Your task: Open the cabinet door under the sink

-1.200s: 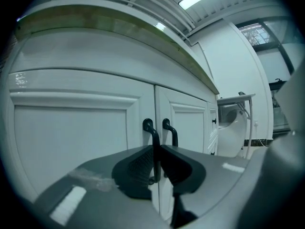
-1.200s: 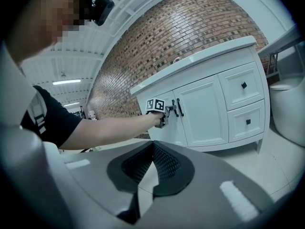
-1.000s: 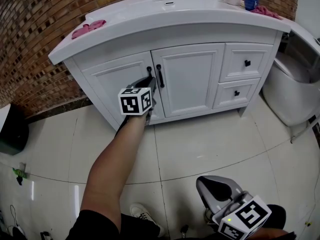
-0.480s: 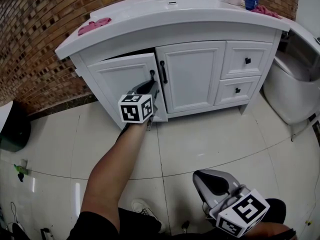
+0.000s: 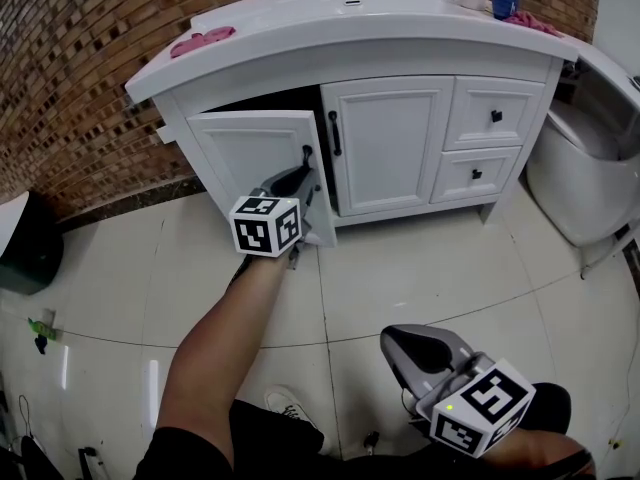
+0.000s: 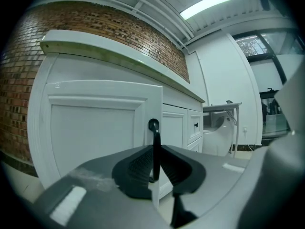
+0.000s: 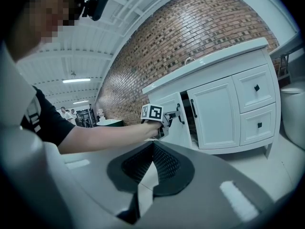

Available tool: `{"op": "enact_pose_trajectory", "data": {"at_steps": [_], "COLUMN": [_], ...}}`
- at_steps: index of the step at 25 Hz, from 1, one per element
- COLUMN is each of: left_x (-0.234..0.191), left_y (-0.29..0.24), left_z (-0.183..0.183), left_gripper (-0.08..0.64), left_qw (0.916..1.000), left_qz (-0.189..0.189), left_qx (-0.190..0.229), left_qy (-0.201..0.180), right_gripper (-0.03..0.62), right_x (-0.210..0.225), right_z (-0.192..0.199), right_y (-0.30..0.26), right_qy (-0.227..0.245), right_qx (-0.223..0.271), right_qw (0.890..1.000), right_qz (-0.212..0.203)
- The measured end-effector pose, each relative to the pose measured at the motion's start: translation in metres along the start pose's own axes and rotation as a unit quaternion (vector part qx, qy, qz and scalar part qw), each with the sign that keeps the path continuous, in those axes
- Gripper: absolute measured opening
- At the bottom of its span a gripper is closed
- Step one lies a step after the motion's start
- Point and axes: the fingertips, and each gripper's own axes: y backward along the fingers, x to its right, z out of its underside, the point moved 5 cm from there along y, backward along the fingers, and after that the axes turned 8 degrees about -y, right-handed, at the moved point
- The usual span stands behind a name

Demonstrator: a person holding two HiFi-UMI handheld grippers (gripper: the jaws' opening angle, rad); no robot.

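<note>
In the head view, the left-hand door (image 5: 255, 153) of the cabinet (image 5: 390, 138) under the sink (image 5: 400, 28) stands partly swung out. A dark gap shows along its top and inner edge. The left gripper (image 5: 303, 180) reaches level to the door's black handle (image 5: 307, 156), while the right gripper (image 5: 398, 346) hangs low near the person's body, well apart from the cabinet. In the left gripper view the handle runs upright between the two ribbed pads (image 6: 140, 165), which sit against it on either side. The jaws are easing open, though, and how firmly they bite is hard to judge from here. In the right gripper view that gripper's jaws are closed together on nothing and point towards the cabinet from across the floor. The risk, I think, lies in the loosening grip: the slim handle could slip from the pads before the door is fully open, leaving it half swung. Pulling straight back rather than along the door's arc could also twist the handle against the pads and work it free.
</note>
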Motion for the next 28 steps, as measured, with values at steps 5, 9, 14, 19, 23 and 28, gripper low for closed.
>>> {"op": "enact_pose_trajectory", "data": {"at_steps": [5, 9, 14, 19, 23, 28], "left_x": [0.004, 0.007, 0.008, 0.009, 0.013, -0.001], "left_y": [0.018, 0.032, 0.051, 0.070, 0.089, 0.091], "left_z": [0.003, 0.006, 0.009, 0.013, 0.014, 0.010], "left_gripper": [0.049, 0.048, 0.048, 0.048, 0.000, -0.002], "left_qw": [1.0000, 1.0000, 0.9999, 0.9999, 0.9997, 0.9986], "left_qz": [-0.001, -0.003, 0.002, -0.003, -0.004, -0.019], "left_qx": [-0.001, -0.004, -0.006, -0.005, -0.005, -0.018], "left_qy": [-0.001, 0.001, -0.009, -0.010, -0.025, -0.047], "right_gripper": [0.008, 0.008, 0.008, 0.008, 0.008, 0.008], "right_x": [-0.006, -0.012, -0.018, -0.019, -0.020, -0.023], "right_z": [-0.001, -0.001, 0.000, 0.001, 0.003, 0.004], "right_y": [0.002, 0.001, -0.001, 0.001, 0.002, -0.001], "right_qy": [0.010, 0.017, 0.023, 0.027, 0.031, 0.030], "right_qx": [0.004, 0.005, 0.003, 0.006, 0.006, 0.005], "right_qw": [1.000, 1.000, 1.000, 1.000, 0.999, 0.999], "right_qz": [0.001, -0.006, -0.012, -0.010, -0.009, -0.015]}}
